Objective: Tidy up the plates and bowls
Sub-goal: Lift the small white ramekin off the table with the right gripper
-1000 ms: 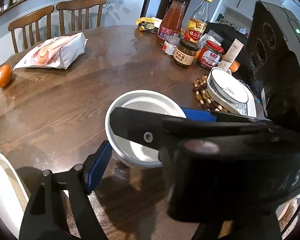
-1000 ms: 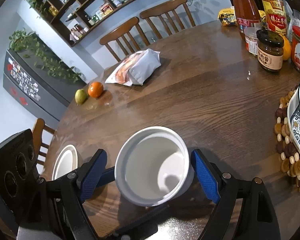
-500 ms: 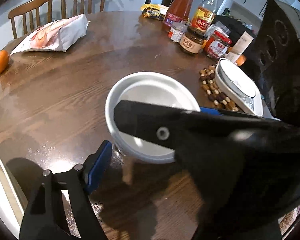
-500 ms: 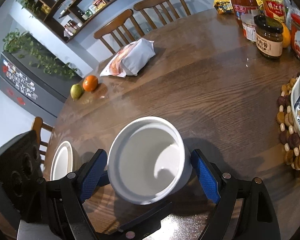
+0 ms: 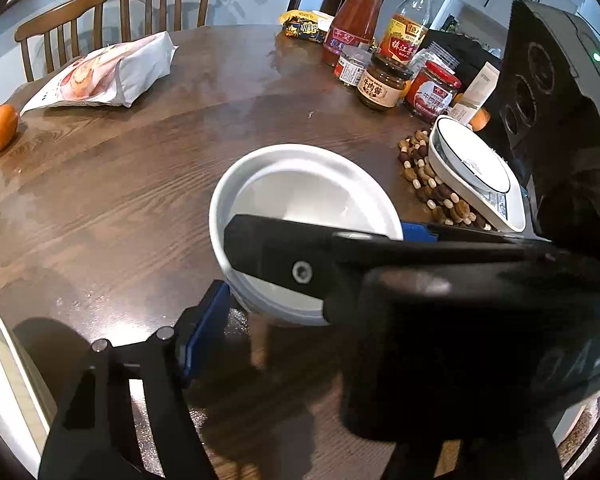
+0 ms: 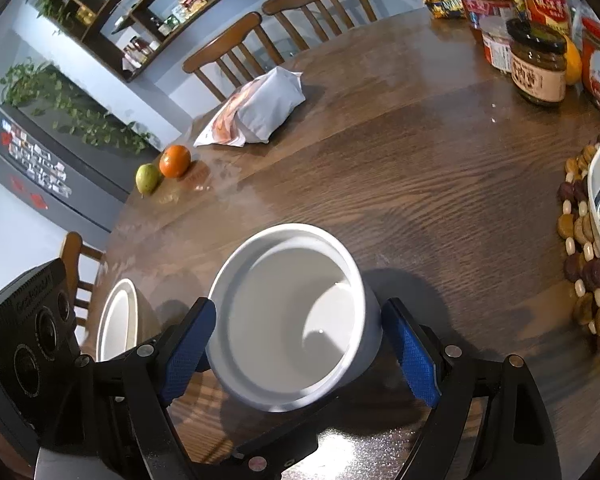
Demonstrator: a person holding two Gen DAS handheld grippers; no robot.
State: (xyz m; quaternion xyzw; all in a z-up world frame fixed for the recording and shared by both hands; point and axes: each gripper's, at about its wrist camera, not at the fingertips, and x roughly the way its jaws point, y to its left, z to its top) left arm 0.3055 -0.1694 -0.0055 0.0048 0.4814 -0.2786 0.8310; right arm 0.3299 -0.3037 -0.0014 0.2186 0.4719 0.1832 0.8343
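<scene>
A deep white bowl [image 6: 288, 320] hangs tilted just above the wooden table [image 6: 420, 184], with my right gripper [image 6: 298, 308] shut on its sides, a blue pad on each wall. In the left wrist view the same bowl [image 5: 300, 184] is partly covered by the right gripper's black finger [image 5: 284, 256]. My left gripper [image 5: 300, 296] is closing its jaws around the bowl's near side. Its one visible pad [image 5: 206, 320] lies right beside the bowl's lower wall, and its other finger is hidden. A second white bowl [image 6: 116, 320] stands to the left.
A patterned dish [image 5: 476, 176] rests on a beaded trivet [image 5: 428, 184] at the right. Jars and bottles [image 5: 384, 84] crowd the back right. A snack bag [image 5: 108, 76], an orange [image 5: 0, 128] and a green fruit [image 6: 148, 178] lie at the far left. Two chairs [image 6: 228, 52] stand behind.
The white bowl has come up off the table in the right gripper and tilted. The left gripper's visible pad has closed in toward the bowl's wall.
</scene>
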